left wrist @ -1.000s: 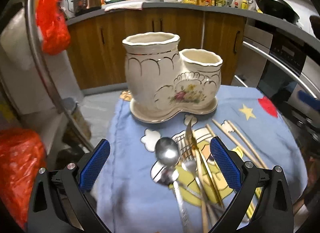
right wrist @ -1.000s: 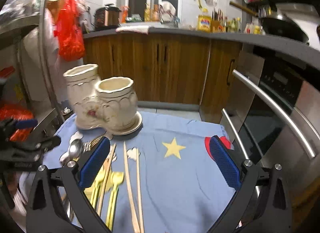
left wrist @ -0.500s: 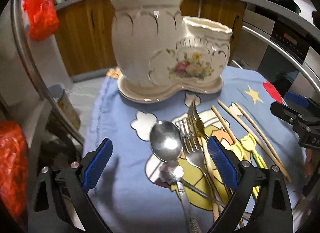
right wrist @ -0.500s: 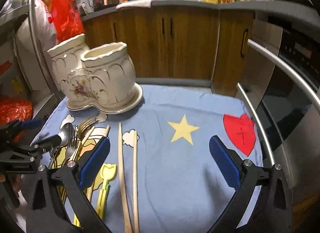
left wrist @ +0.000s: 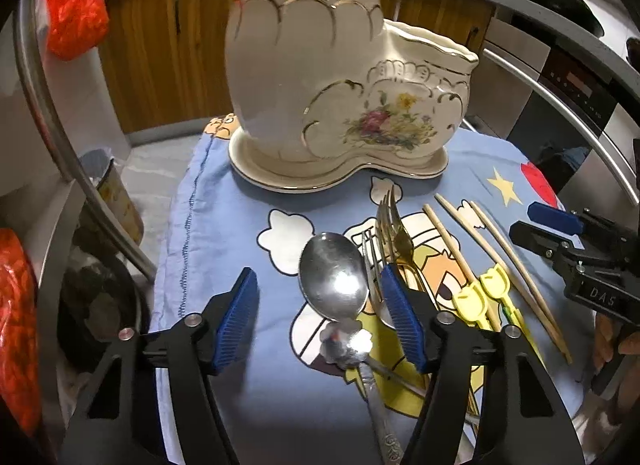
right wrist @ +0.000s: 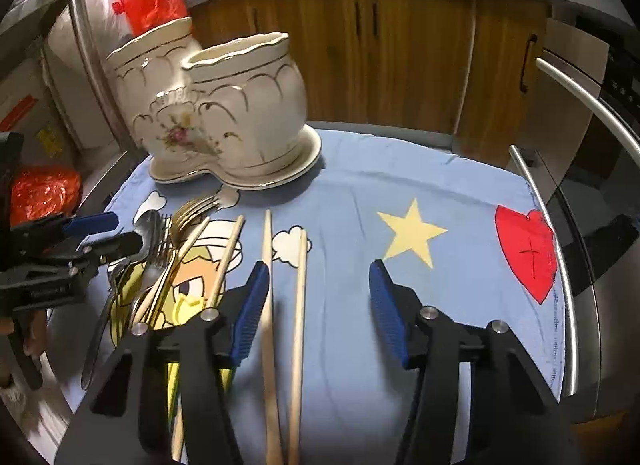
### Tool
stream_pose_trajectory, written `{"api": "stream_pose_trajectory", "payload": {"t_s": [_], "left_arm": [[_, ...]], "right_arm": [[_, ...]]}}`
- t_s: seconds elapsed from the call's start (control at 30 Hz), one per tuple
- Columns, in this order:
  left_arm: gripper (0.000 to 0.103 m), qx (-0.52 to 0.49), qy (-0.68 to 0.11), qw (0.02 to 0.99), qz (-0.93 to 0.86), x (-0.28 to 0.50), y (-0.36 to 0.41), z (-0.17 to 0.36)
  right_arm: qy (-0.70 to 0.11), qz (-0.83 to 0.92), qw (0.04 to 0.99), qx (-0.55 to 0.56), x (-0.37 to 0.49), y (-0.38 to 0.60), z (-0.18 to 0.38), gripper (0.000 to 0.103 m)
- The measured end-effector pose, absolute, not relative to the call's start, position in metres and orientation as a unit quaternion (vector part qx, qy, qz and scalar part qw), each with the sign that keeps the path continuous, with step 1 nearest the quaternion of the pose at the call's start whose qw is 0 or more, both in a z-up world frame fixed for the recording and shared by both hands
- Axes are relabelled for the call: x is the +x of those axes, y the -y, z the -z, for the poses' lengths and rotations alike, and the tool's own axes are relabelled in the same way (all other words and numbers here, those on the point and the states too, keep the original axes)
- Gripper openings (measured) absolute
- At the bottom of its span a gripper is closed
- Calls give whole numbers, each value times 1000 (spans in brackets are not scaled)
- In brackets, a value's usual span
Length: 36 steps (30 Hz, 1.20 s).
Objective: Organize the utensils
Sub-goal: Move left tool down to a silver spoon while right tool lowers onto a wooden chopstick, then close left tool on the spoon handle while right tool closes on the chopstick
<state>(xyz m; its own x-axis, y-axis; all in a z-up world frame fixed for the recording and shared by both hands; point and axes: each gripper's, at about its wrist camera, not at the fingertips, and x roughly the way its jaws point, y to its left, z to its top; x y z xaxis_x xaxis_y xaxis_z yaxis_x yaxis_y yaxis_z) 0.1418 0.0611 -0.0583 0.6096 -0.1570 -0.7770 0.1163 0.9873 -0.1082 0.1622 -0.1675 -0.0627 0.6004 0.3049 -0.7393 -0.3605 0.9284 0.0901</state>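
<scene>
the left gripper [left wrist: 320, 317] hangs low over the cloth with its jaws spread wide and holding nothing. the steel spoon [left wrist: 334, 271] lies right in that gap: its bowl sits between the two blue pads, nearer the right-hand one, and its handle runs back toward the camera, passing under the gripper body. so the spoon's long axis lies roughly along the jaws' reach rather than across it. a closing pinch would, i judge, catch the bowl or the neck just behind it. the right-hand pad already overlaps the steel fork [left wrist: 370, 261] and the gold fork [left wrist: 394, 225] that lie touching the spoon's far side, so a stray tine could get caught too.

the right gripper [right wrist: 316, 305] is likewise spread open and empty, with two wooden chopsticks [right wrist: 280, 305] running lengthwise through its gap, close to its left pad.

further out, another pair of chopsticks [left wrist: 480, 249] and the yellow tulip-shaped pieces [left wrist: 484, 293] lie beside the forks on the blue cartoon cloth [left wrist: 224, 225]. beyond them stands the cream two-pot ceramic holder [left wrist: 320, 85], both mouths open, well clear of either gripper. the left gripper is the nearer to the spoon, the right to the chopsticks.
</scene>
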Motion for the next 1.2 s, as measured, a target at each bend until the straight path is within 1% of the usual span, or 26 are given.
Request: {"api": "stream_pose_trajectory", "payload": {"t_s": [0.03,0.07,0.1,0.13,0.27,0.33,0.4,0.53,0.67,0.83,1.07,1.2], "left_arm": [[63,-24,-434,897,75,141,-63,58],[61,-25,-434,897,74,141,-64,57],[60,-26,-435,897,73,140,-66,57],[57,-28,-437,896,74,140,-67,58],[54,-29,-444,892,78,142,-68,61],[53,-24,-445,892,79,142,-66,62],[51,-20,-448,890,81,143,-64,64],[43,-16,-453,888,81,145,-63,67],[42,-13,-452,888,84,146,-63,67],[42,1,-445,891,86,149,-60,68],[40,26,-440,893,86,153,-48,69],[38,-16,-444,891,92,150,-62,63]], "right_arm": [[-407,-187,893,-35,162,167,63,42],[-409,-187,893,-34,162,168,63,39],[-411,-189,891,-33,162,168,64,37],[-412,-190,891,-33,162,167,64,33],[-415,-195,888,-40,163,163,67,27],[-418,-195,886,-48,163,160,69,26],[-424,-192,883,-58,164,157,72,23],[-439,-186,877,-64,167,154,77,11],[-453,-188,869,-68,166,156,80,10],[-448,-190,870,-76,164,154,81,10],[-443,-199,871,-78,163,154,82,7],[-439,-200,873,-71,163,155,83,5]]}}
